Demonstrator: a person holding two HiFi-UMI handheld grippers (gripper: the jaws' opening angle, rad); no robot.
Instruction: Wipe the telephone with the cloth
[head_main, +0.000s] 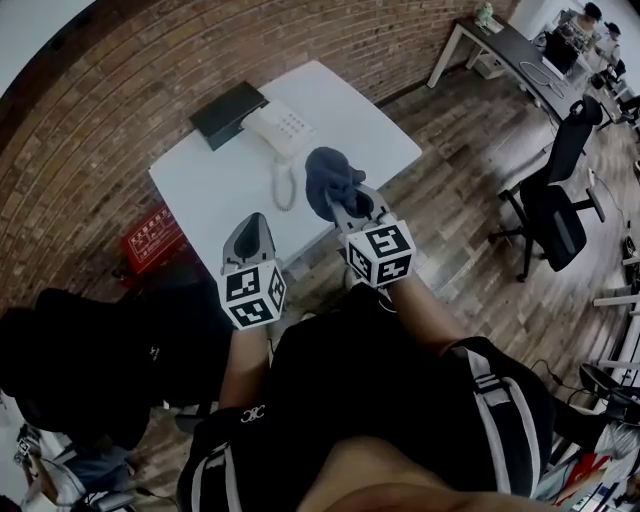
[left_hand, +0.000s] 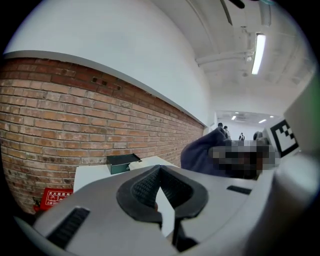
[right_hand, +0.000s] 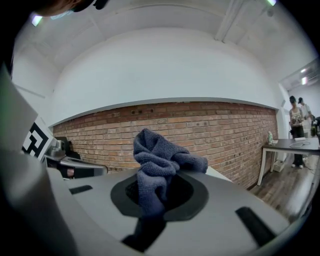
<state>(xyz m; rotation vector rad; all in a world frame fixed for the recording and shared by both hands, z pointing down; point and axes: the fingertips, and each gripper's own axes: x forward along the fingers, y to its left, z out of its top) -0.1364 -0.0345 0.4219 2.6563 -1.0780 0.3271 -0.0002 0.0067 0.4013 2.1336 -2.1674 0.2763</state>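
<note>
The cloth (head_main: 328, 176) is a soft, light knitted wad that should mould to whatever it presses. It is bunched in the right tongs (head_main: 345, 207), clenched on its lower folds and held above the desk's (head_main: 205, 200) near edge. The white telephone (head_main: 280, 130) sits farther back; its hard, smooth casing may slide under a push. The left tongs (head_main: 257, 225), pressed together on nothing, hover alongside, both forearms reaching forward.

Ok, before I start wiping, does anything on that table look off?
Nothing looks spilled or damaged. The telephone sits on the white table, its coiled cord trailing toward the near edge. The dark blue cloth is a bunched wad in the right gripper, not spread flat.
</note>
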